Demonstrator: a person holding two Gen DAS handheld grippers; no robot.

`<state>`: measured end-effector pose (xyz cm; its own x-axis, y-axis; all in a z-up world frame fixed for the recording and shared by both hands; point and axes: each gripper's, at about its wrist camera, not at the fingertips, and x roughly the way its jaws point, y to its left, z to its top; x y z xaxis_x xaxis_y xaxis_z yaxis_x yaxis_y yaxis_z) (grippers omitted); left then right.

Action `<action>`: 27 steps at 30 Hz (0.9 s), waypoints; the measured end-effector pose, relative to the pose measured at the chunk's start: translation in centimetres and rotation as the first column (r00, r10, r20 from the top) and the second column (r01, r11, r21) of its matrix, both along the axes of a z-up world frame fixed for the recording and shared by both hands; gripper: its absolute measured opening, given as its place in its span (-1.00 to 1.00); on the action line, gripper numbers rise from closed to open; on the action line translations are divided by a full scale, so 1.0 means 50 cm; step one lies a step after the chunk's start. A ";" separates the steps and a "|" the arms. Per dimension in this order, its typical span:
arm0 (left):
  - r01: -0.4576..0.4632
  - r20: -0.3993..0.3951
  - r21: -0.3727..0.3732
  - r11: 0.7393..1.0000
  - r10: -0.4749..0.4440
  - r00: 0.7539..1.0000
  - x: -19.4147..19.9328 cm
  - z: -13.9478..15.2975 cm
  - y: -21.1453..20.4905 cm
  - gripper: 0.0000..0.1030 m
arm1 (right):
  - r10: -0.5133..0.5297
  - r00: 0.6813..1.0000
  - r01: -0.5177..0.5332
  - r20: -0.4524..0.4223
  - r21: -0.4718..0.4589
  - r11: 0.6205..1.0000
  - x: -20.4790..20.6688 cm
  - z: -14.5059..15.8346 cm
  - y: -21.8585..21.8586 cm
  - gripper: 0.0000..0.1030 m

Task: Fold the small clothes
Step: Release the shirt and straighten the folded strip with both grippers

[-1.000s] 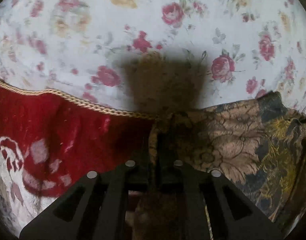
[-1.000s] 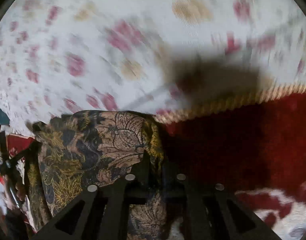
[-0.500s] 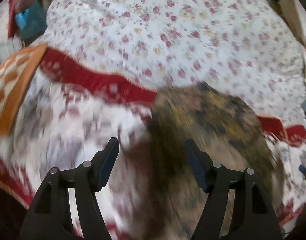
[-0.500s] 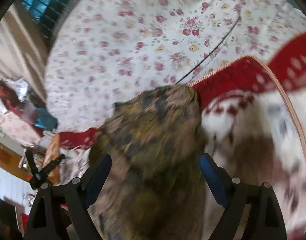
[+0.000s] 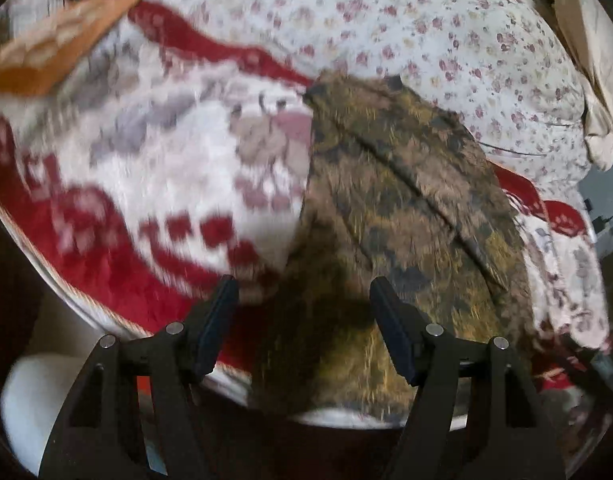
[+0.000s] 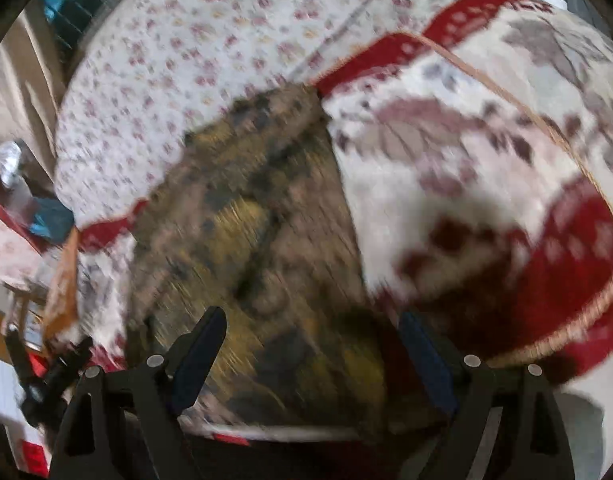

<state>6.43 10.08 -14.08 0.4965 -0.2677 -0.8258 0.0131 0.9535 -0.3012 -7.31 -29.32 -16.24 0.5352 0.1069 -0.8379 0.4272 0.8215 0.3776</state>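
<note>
A small garment (image 5: 406,200) in dark brown, olive and gold floral print lies spread on a red-and-white patterned blanket (image 5: 146,168) laid over a bed, its far edge reaching the blanket's red border where the rose-print bedsheet (image 5: 446,40) begins; a long crease runs diagonally across the cloth, and both views are blurred by motion. The fabric looks thin, soft and light, likely to drape and slide rather than hold a shape, so the sound places to take it appear to be the near corners or the hem closest to the cameras, pinched flat so the layers stay together. The left hand-held gripper (image 5: 302,312) hangs above the garment's near left edge with its jaws having just been opening, now wide apart and holding nothing; the right hand-held gripper (image 6: 312,344) hangs over the garment's near portion, its jaws likewise having just been opening, now spread wide and slightly less so than moments before, with cloth below but nothing pinched. An orange-and-cream patterned cushion or cloth (image 5: 58,52) sits at the blanket's far left, well apart from the garment, and a pale pillow or bedding (image 5: 594,80) lies at the far right. Nothing rests on the garment, though the blanket's plush pile may drag at it.
</note>
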 end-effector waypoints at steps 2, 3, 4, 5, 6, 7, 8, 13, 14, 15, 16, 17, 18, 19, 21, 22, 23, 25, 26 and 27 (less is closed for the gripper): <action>-0.009 -0.012 -0.004 1.000 0.008 1.000 -0.012 -0.017 0.004 0.33 | -0.027 0.999 0.026 -0.038 -0.009 1.000 -0.019 -0.011 -0.004 0.57; -0.006 -0.021 0.007 1.000 0.006 1.000 -0.014 -0.026 0.000 0.32 | -0.042 0.998 0.041 -0.049 -0.020 0.999 -0.028 -0.015 -0.009 0.55; 0.000 -0.033 0.013 1.000 0.001 0.999 -0.015 -0.034 -0.004 0.30 | -0.049 0.998 0.049 -0.048 -0.006 0.999 -0.037 -0.019 -0.017 0.51; 0.014 -0.039 0.016 1.000 -0.013 0.999 -0.016 -0.041 -0.010 0.24 | -0.045 0.998 0.046 -0.054 0.014 0.999 -0.040 -0.026 -0.023 0.44; 0.036 -0.045 0.031 0.999 -0.034 0.998 -0.018 -0.047 -0.019 0.21 | -0.041 0.997 0.043 -0.063 0.032 0.999 -0.040 -0.031 -0.027 0.38; 0.047 -0.050 0.051 0.998 -0.045 0.998 -0.018 -0.052 -0.026 0.20 | -0.034 0.996 0.039 -0.077 0.065 0.997 -0.041 -0.043 -0.031 0.23; 0.055 -0.057 0.062 0.997 -0.052 0.997 -0.017 -0.056 -0.030 0.18 | -0.029 0.995 0.037 -0.093 0.077 0.996 -0.037 -0.050 -0.033 0.11; 0.060 -0.146 0.037 0.998 -0.054 0.988 -0.009 -0.098 -0.023 0.08 | -0.022 0.979 0.038 -0.201 0.077 0.996 -0.017 -0.086 -0.029 0.08; 0.061 -0.158 0.037 0.997 -0.054 0.986 -0.008 -0.103 -0.023 0.06 | -0.015 0.975 0.035 -0.222 0.083 0.996 -0.011 -0.096 -0.027 0.07; 0.065 -0.172 0.038 0.997 -0.057 0.983 -0.005 -0.111 -0.025 -0.04 | -0.007 0.971 0.028 -0.240 0.084 0.996 -0.004 -0.104 -0.024 0.07; 0.071 -0.190 0.035 0.997 -0.063 0.980 -0.001 -0.119 -0.028 -0.24 | 0.005 0.966 0.015 -0.258 0.076 0.997 0.003 -0.110 -0.019 0.05; 0.070 -0.206 0.042 0.997 -0.060 0.977 0.003 -0.129 -0.029 -0.34 | 0.006 0.964 0.010 -0.266 0.059 0.998 0.006 -0.112 -0.015 -0.13; 0.060 -0.213 0.059 0.996 -0.046 0.976 0.005 -0.133 -0.028 -0.57 | 0.000 0.959 0.009 -0.284 0.030 1.000 0.008 -0.113 -0.010 -0.27; 0.051 -0.217 0.062 0.997 -0.036 0.976 0.006 -0.134 -0.025 -0.66 | -0.002 0.957 0.011 -0.289 0.032 0.999 0.008 -0.115 -0.009 -0.74; 0.038 -0.217 0.024 0.999 -0.032 0.976 0.003 -0.127 -0.013 -0.83 | -0.006 0.962 0.022 -0.272 0.056 0.998 0.000 -0.111 -0.014 -0.93; 0.038 -0.214 0.002 0.999 -0.036 0.976 -0.001 -0.121 -0.006 -0.87 | -0.012 0.970 0.031 -0.244 0.077 0.997 -0.009 -0.099 -0.019 -0.93; 0.040 -0.207 -0.009 0.999 -0.041 0.977 -0.006 -0.109 -0.001 -0.88 | -0.011 0.975 0.032 -0.221 0.091 0.995 -0.017 -0.088 -0.022 -0.93; 0.049 -0.176 0.012 0.999 -0.047 0.983 -0.016 -0.078 0.005 -0.89 | -0.014 0.985 0.031 -0.174 0.099 0.995 -0.037 -0.058 -0.026 -0.95; 0.054 -0.154 0.011 0.998 -0.052 0.987 -0.023 -0.057 0.011 -0.90 | -0.015 0.988 0.030 -0.152 0.096 0.995 -0.046 -0.041 -0.029 -0.95; 0.056 -0.134 0.005 0.998 -0.055 0.990 -0.029 -0.036 0.018 -0.92 | -0.016 0.991 0.028 -0.135 0.091 0.995 -0.053 -0.026 -0.031 -0.97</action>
<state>4.97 11.01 -15.87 0.3664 -0.2843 -0.8860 0.0259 0.9549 -0.2957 -9.98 -30.87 -17.54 0.4220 0.1768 -0.8892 0.4968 0.7754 0.3899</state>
